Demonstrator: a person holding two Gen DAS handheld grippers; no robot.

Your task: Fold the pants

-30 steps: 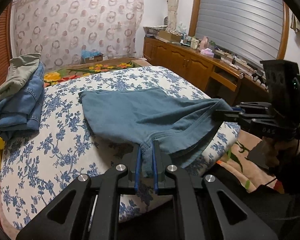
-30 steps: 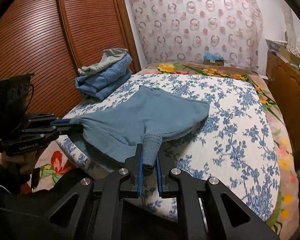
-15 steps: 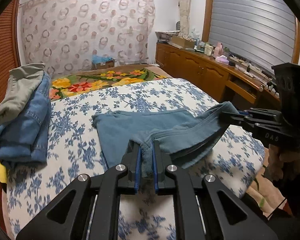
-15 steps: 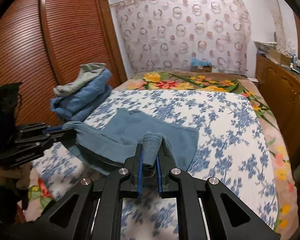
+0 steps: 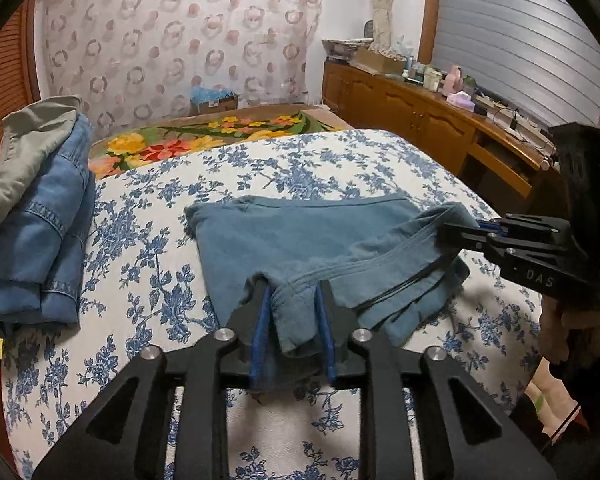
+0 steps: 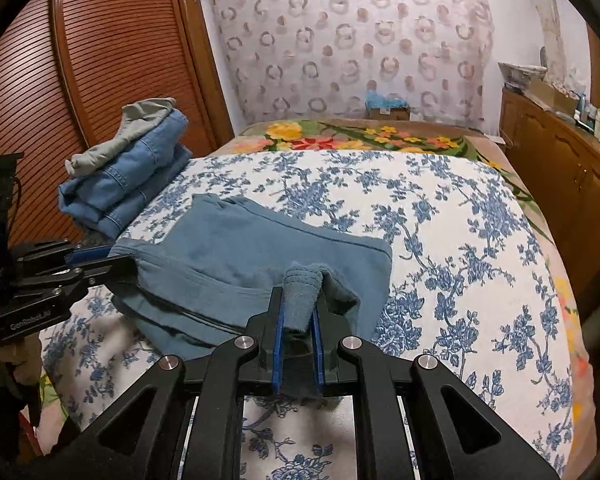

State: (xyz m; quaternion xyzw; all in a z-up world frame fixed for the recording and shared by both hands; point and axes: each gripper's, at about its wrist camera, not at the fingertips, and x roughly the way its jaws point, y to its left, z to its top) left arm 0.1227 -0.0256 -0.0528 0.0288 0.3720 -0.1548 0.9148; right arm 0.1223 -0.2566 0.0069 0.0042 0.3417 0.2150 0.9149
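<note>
On a bed [image 5: 148, 248] spread with a blue-flowered sheet, a corner of folded blue pants [image 5: 300, 240] is seen between the blue pads of the left tool [image 5: 292, 300], whose jaws are opening, the cloth slack between them. The opposite corner is clenched by the right tool [image 6: 298, 300]. Farther back, folded jeans [image 6: 128, 184] are stacked under a grey garment [image 6: 140, 120].

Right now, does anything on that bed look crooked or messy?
Slightly. The folded teal cotton pants lie uneven: the upper layer bunches near the right hand-held gripper, layers misaligned along the near edge. The left hand-held gripper is opening around its corner.
</note>
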